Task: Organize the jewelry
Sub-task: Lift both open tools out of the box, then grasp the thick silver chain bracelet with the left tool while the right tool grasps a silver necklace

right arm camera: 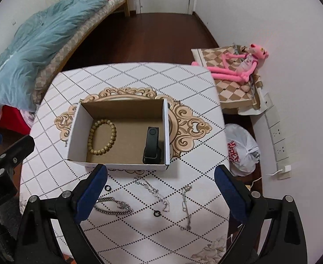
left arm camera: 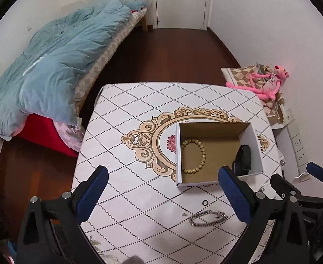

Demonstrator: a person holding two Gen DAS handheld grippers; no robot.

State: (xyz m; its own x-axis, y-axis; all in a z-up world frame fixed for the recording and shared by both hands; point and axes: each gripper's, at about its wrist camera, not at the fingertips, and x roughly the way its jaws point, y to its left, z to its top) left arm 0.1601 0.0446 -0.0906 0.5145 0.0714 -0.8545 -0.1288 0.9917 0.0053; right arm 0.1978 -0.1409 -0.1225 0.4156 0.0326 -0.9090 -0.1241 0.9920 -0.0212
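An open cardboard box (right arm camera: 82, 118) (left arm camera: 178, 154) stands on the patterned table. It holds a wooden bead bracelet (right arm camera: 102, 137) (left arm camera: 193, 156) and a black band (right arm camera: 152, 145) (left arm camera: 242, 160). In front of it lie a heavy silver chain bracelet (right arm camera: 114, 208) (left arm camera: 208, 217), two thin silver chains (right arm camera: 155, 192) (right arm camera: 186, 206) and two small black rings (right arm camera: 107, 188) (right arm camera: 157, 214); one ring shows in the left wrist view (left arm camera: 205, 202). My right gripper (right arm camera: 160, 193) is open and empty above the chains. My left gripper (left arm camera: 162, 194) is open and empty, left of the box.
The table (right arm camera: 121, 77) has a bed with a blue duvet (left arm camera: 51, 66) to its left. A pink plush toy (right arm camera: 238, 66) lies on a checked cushion at the right, with a plastic bag (right arm camera: 242, 149) and wall sockets (right arm camera: 279, 138) below it.
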